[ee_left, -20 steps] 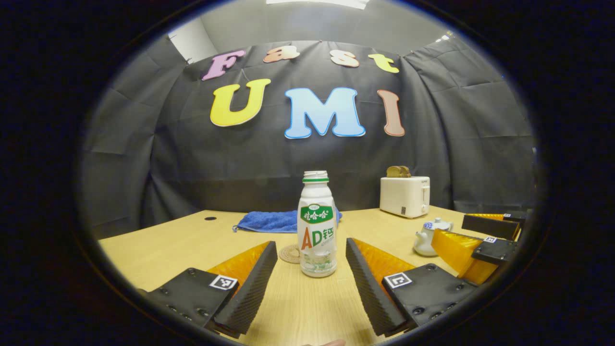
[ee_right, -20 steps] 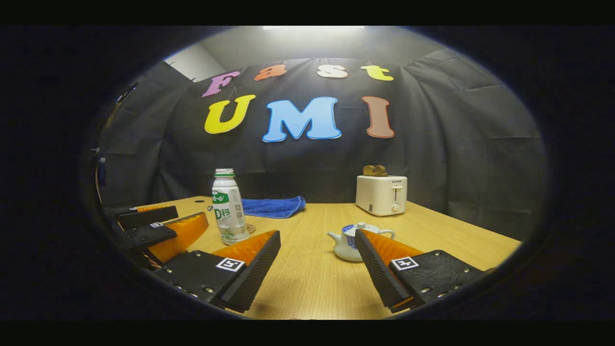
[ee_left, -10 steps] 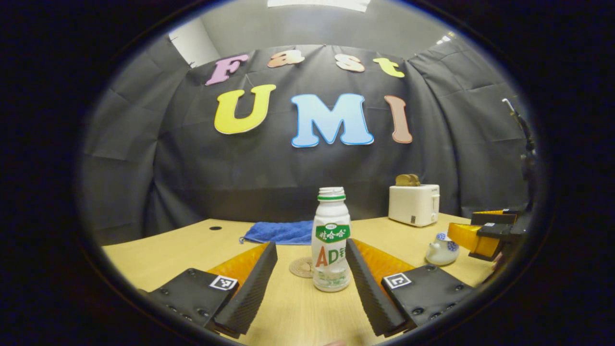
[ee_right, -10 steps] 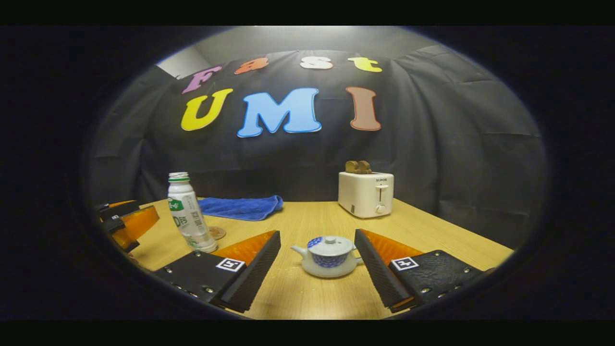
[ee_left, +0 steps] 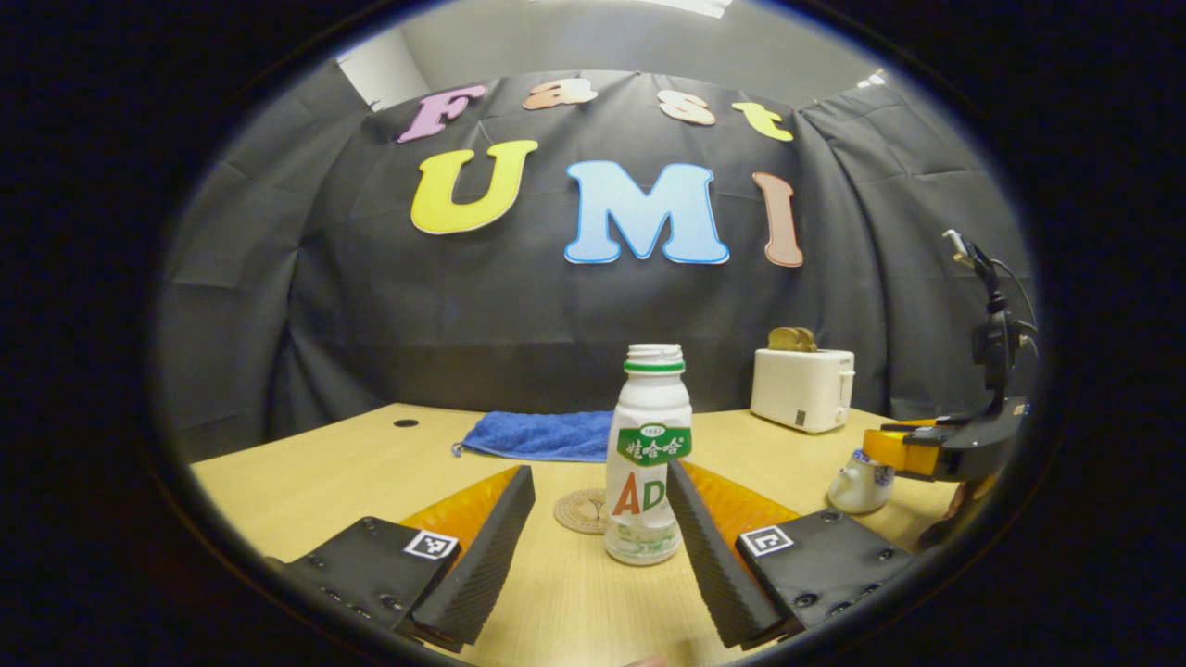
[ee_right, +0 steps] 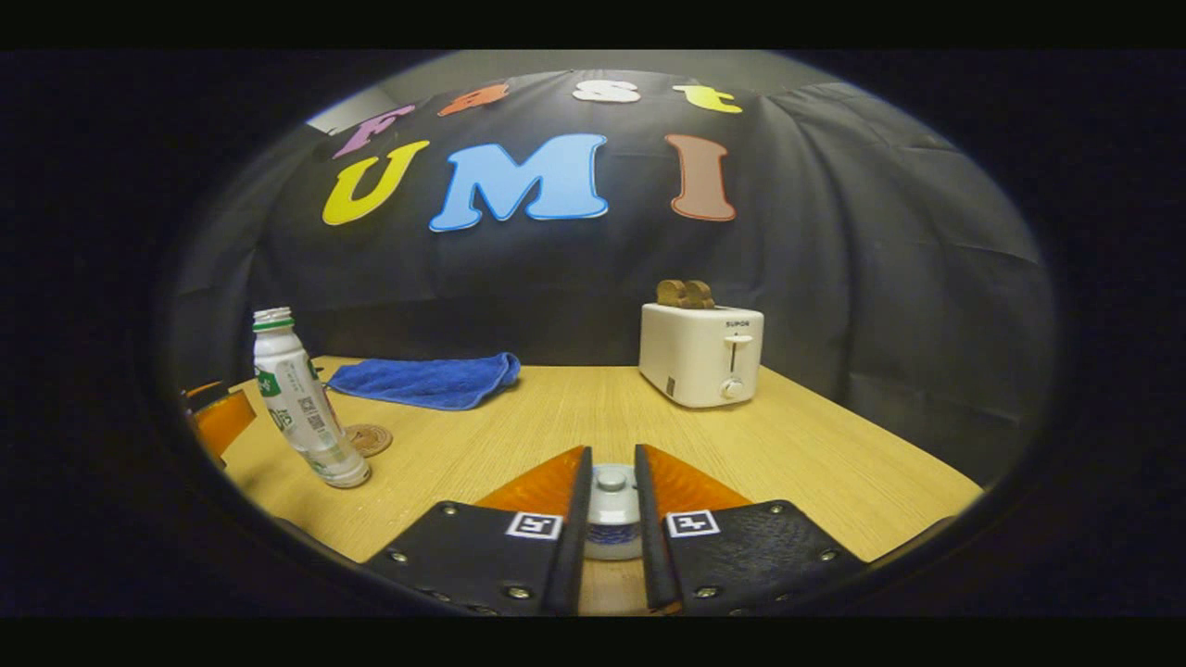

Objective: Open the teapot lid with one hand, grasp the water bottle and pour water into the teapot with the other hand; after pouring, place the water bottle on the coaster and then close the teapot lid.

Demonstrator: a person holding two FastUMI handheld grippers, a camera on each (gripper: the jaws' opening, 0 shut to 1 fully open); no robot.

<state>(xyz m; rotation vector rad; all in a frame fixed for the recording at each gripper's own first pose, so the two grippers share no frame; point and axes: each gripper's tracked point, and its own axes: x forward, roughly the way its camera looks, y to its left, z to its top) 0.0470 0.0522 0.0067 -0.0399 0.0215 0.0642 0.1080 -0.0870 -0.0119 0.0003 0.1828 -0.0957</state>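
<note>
A white water bottle (ee_left: 649,454) with a green label and no cap stands upright on the wooden table, just right of a round coaster (ee_left: 582,510). My left gripper (ee_left: 599,477) is open, and the bottle stands between its fingertips, close to the right finger. A small white and blue teapot (ee_left: 857,482) sits at the right, with my right gripper (ee_left: 913,451) over its top. In the right gripper view, my right gripper (ee_right: 609,491) is shut on the teapot lid (ee_right: 611,486), whose knob shows between the fingers. The bottle (ee_right: 301,412) and coaster (ee_right: 369,438) lie off to the left.
A blue towel (ee_left: 542,435) lies at the back of the table (ee_left: 306,472). A white toaster (ee_right: 701,354) holding toast stands at the back right. A little of the left gripper (ee_right: 218,417) shows beside the bottle.
My right gripper moved forward over the teapot and its fingers closed on the lid. My left gripper edged nearer the bottle and stayed open.
</note>
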